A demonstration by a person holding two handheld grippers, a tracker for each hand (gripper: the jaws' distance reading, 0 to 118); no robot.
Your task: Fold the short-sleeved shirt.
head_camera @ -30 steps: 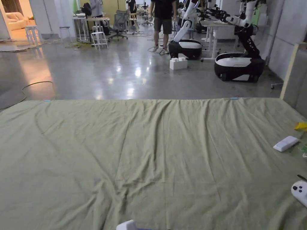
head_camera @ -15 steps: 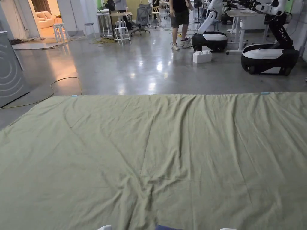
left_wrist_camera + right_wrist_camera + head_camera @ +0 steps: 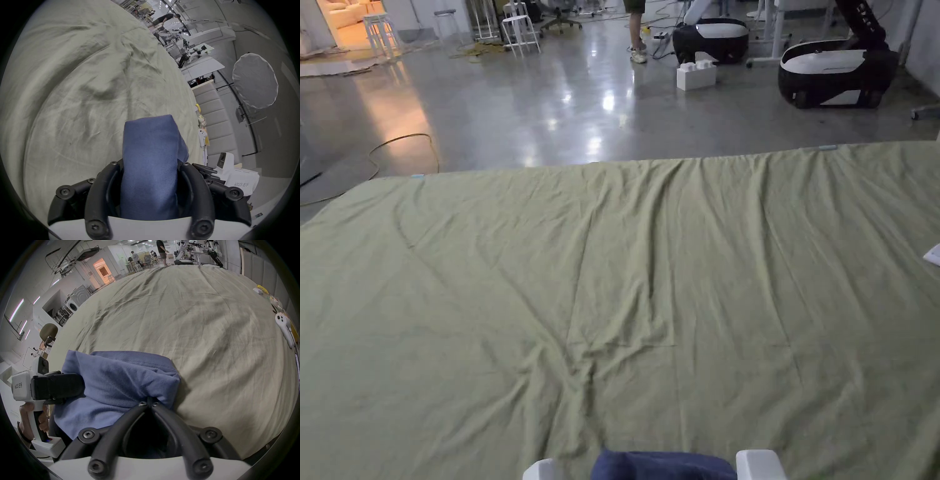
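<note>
Head view: we held the bunched blue short-sleeved cotton shirt [image 3: 662, 464] at bottom centre, above the wrinkled olive-green sheet [image 3: 612, 281]. Left gripper [image 3: 150, 164] had its jaws pressed against a thick fold of shirt at lower centre of its view. Right gripper [image 3: 149, 402] pinched a fold, tips nearly together, at lower centre.

shirt [image 3: 664, 465]: cut by head view's bottom edge | left hand-held gripper [image 3: 150, 164]: tips hidden by cloth

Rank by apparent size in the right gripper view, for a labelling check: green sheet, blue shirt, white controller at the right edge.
1. green sheet
2. blue shirt, though nearness to the camera enlarges it
3. white controller
</note>
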